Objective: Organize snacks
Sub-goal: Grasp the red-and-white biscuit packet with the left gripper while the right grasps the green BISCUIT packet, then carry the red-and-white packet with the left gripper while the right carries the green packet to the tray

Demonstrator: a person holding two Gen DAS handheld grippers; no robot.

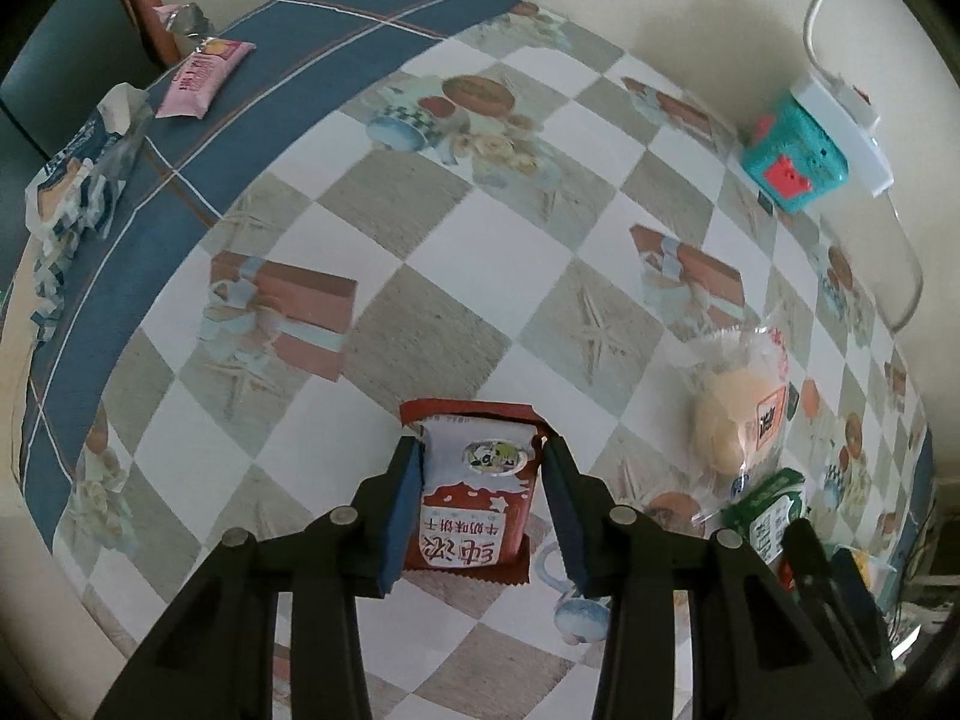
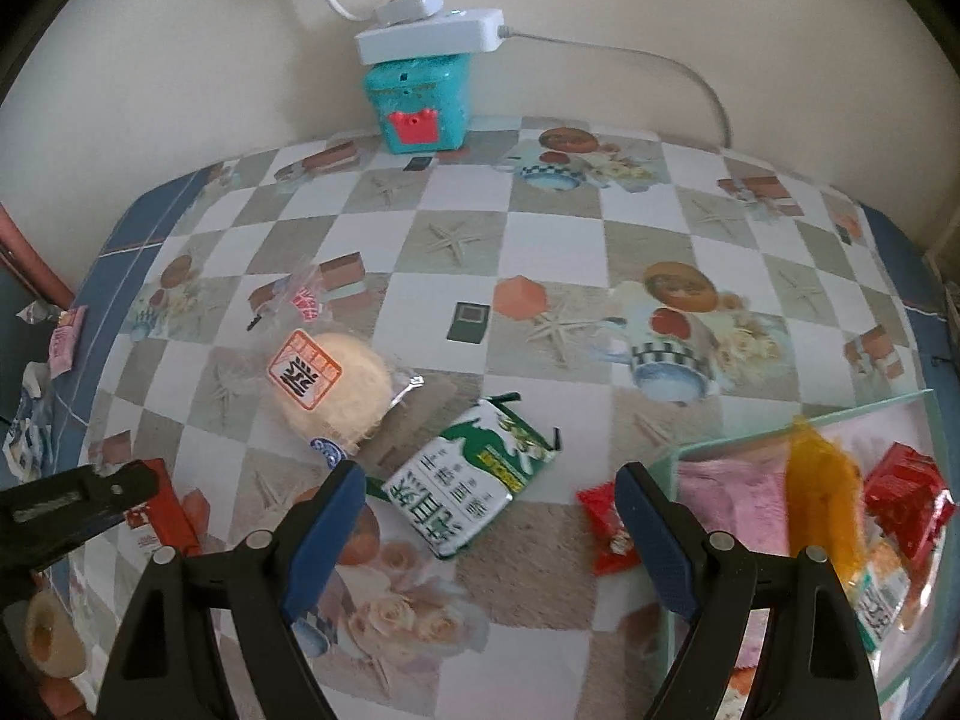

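Left claw (image 1: 480,501): your blue pads pinch the sides of the red biscuit pack (image 1: 474,498), held above the table.
Right claw (image 2: 492,525): your jaws stand wide with nothing between the pads, over the green pack (image 2: 474,480).
Table (image 1: 420,252): checked cloth with a blue border.
Bin (image 2: 804,420): clear box at your right claw's right, holding pink, orange and red packets.
Bun (image 2: 333,393): round, in clear wrap, just left of the green pack, touching it.
Teal box (image 2: 420,99): against the wall, white power strip (image 2: 429,39) on top.
Pink pack (image 1: 201,81): far on the blue border.
Red candy (image 2: 606,531): just beside the bin's near corner, by your right pad.
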